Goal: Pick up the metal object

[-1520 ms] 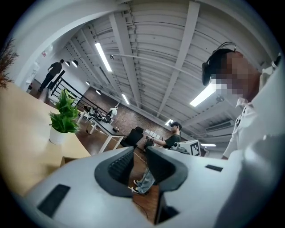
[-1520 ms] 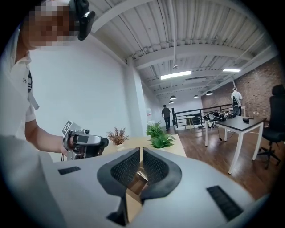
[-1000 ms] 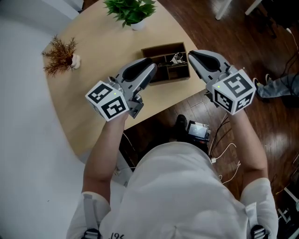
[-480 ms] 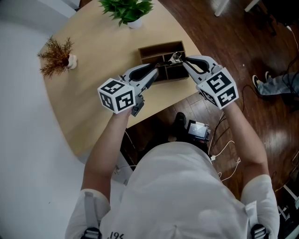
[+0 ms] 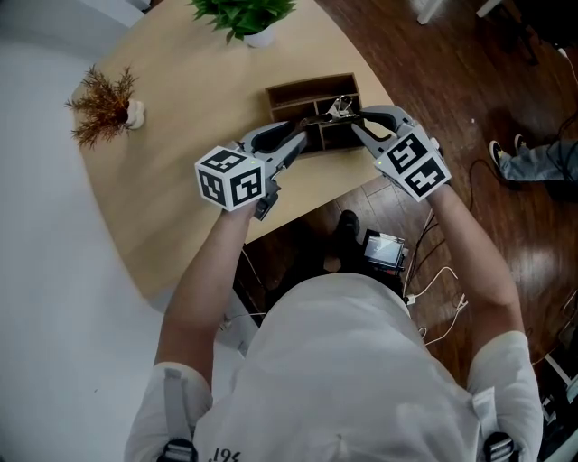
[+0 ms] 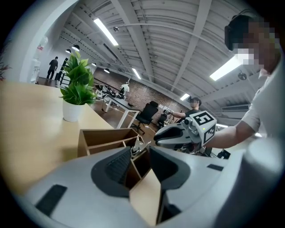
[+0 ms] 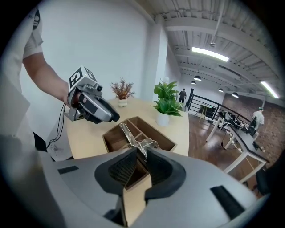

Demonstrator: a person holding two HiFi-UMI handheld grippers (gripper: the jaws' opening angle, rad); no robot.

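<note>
Both arms reach forward, elbows bent, left forearm (image 5: 209, 271) and right forearm (image 5: 470, 244) bare below white short sleeves (image 5: 181, 397). Left tongs (image 5: 301, 142) point forward and inward, jaws apart. Right tongs (image 5: 354, 124) point forward and inward, jaws apart, gap narrower. Tips converge, near each other, not touching. Marker cubes at rear of each, toward wrists.

**Box near the table's edge, a gripper at each end**

The brown wooden divided box (image 5: 307, 90) is sitting on the pale round wooden table (image 5: 181, 135), close to its near right edge. The shiny metal object (image 5: 339, 109) is lying in the box at its right end. The left gripper (image 5: 302, 140) is reaching to the box's near left corner, its jaws apart around a wall. The right gripper (image 5: 355, 124) is reaching to the right end, its parted jaw tips either side of the metal object's end. The leafy green potted plant (image 5: 244, 13) is standing behind the box. The dried brown sprig in a small white pot (image 5: 107, 104) is standing well off to the left.
</note>
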